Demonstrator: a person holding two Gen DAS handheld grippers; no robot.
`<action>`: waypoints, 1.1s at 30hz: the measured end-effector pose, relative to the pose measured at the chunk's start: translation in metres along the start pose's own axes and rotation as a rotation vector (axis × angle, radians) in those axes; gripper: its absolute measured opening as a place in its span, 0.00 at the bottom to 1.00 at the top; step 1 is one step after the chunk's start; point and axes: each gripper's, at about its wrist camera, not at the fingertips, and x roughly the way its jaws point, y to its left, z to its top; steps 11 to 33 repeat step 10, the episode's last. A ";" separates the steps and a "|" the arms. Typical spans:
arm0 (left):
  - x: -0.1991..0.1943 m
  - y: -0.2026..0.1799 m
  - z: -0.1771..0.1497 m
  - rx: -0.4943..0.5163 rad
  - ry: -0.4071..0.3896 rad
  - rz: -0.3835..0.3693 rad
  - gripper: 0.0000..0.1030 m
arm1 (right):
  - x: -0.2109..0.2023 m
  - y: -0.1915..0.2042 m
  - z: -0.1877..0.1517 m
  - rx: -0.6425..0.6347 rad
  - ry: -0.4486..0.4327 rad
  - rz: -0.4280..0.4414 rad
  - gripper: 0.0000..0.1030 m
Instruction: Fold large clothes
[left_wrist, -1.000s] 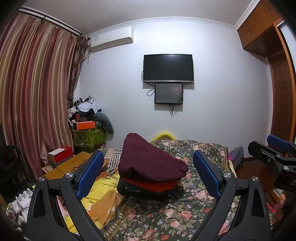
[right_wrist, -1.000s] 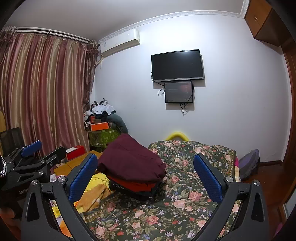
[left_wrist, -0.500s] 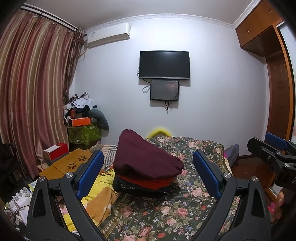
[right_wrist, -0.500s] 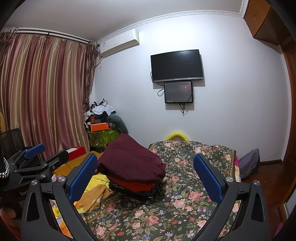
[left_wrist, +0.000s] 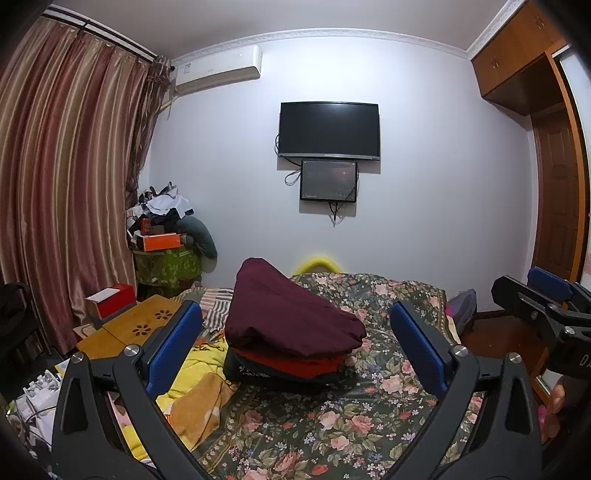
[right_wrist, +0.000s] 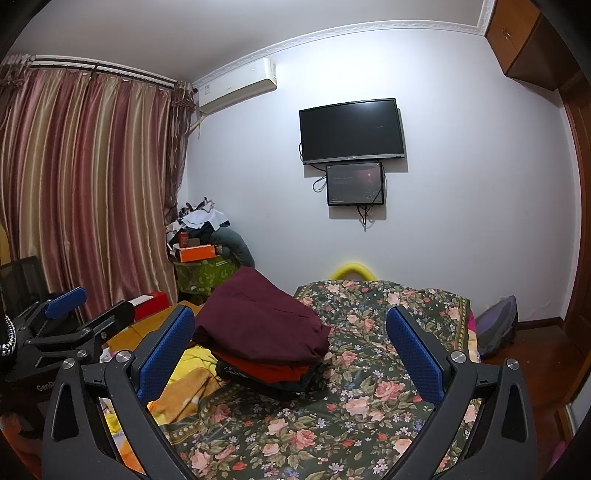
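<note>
A folded maroon garment (left_wrist: 288, 317) lies on top of a stack with a red garment (left_wrist: 295, 363) and a dark one beneath, on the floral bedspread (left_wrist: 332, 417). The stack also shows in the right wrist view (right_wrist: 258, 325). My left gripper (left_wrist: 295, 343) is open and empty, held above the bed short of the stack. My right gripper (right_wrist: 290, 349) is open and empty, level with it. Each gripper shows at the edge of the other's view: the right one (left_wrist: 543, 299) and the left one (right_wrist: 70, 314).
A yellow and orange blanket (left_wrist: 195, 387) lies left of the stack. A wooden lap table (left_wrist: 125, 328) with a red box (left_wrist: 110, 299) stands at the left. A cluttered stand (left_wrist: 166, 254), curtains (left_wrist: 62, 192), a wall TV (left_wrist: 328, 129) and a purple bag (right_wrist: 495, 325) are around.
Both grippers have tilted up and shifted slightly, so the stack sits lower in the views. Both stay open and empty. The clothes have not moved.
</note>
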 end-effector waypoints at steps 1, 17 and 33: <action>0.000 0.000 0.000 -0.001 0.000 -0.003 0.99 | 0.000 0.000 -0.001 0.000 0.000 0.000 1.00; 0.003 0.005 -0.002 -0.021 0.009 -0.001 0.99 | 0.003 0.002 -0.001 -0.006 0.006 -0.004 1.00; 0.003 0.005 -0.002 -0.021 0.009 -0.001 0.99 | 0.003 0.002 -0.001 -0.006 0.006 -0.004 1.00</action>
